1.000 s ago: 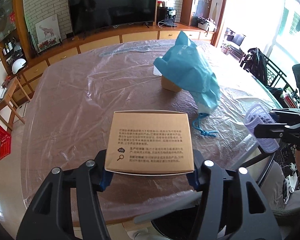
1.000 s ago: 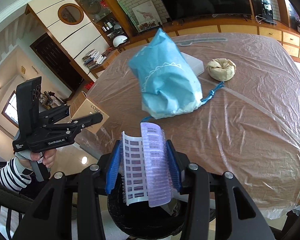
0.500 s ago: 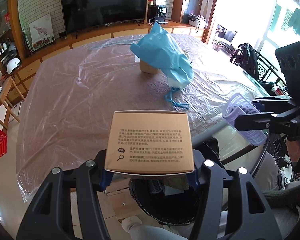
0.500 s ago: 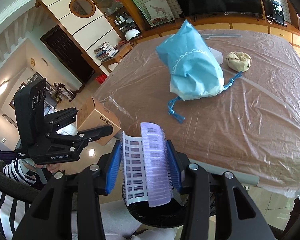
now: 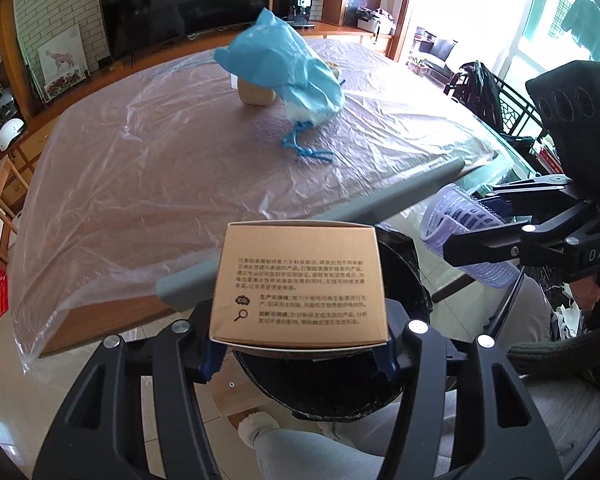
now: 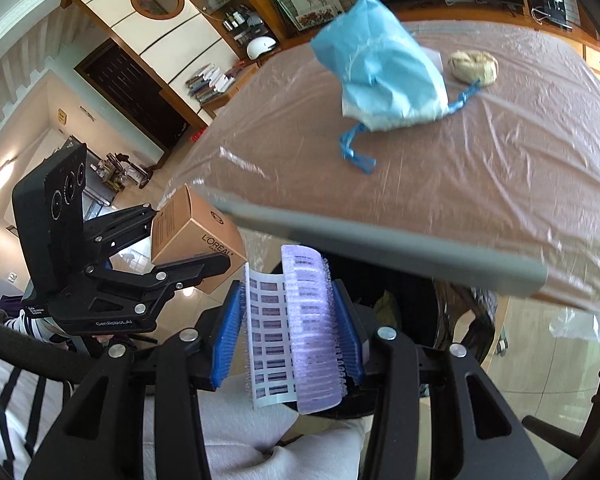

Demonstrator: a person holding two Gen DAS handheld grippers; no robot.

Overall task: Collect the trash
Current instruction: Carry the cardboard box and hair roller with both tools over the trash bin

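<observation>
Your left gripper (image 5: 300, 354) has its jaws clamped on the cardboard box (image 5: 300, 284), blue pads pressed to both side faces, printed panel facing the camera, lower centre of the left wrist view. In the right wrist view that same box (image 6: 198, 240) sits left of centre, corner-down, L'OREAL face showing, gripped in the left gripper (image 6: 156, 248)

Your right gripper (image 6: 286, 336) has its jaws closed on the lilac hair roller (image 6: 312, 332); a white perforated sheet (image 6: 262, 336) is pinched alongside it, on the left of the roller. From the left wrist view the roller (image 5: 464, 236) shows at centre right, sticking out of the right gripper (image 5: 480, 224)

Black bin (image 5: 404, 264) sits below the counter edge, directly under and behind the box in the left wrist view; its rim runs round the box's lower edge. In the right wrist view only dark bits of it show behind the roller, contents can't be made out

Counter (image 5: 160, 168) is covered in clear plastic film. Still on it: blue drawstring bag (image 5: 288, 68) upper centre, cord trailing toward the near edge; a tan roll (image 5: 256, 94) touching the bag's left side. Right wrist view: bag (image 6: 384, 76) upper centre, tan roll (image 6: 474, 66) just right of it, white flat item poking out behind the bag

Your striped sleeve (image 6: 16, 404) is at lower left, grey trouser leg (image 5: 300, 452) at the bottom of frame
</observation>
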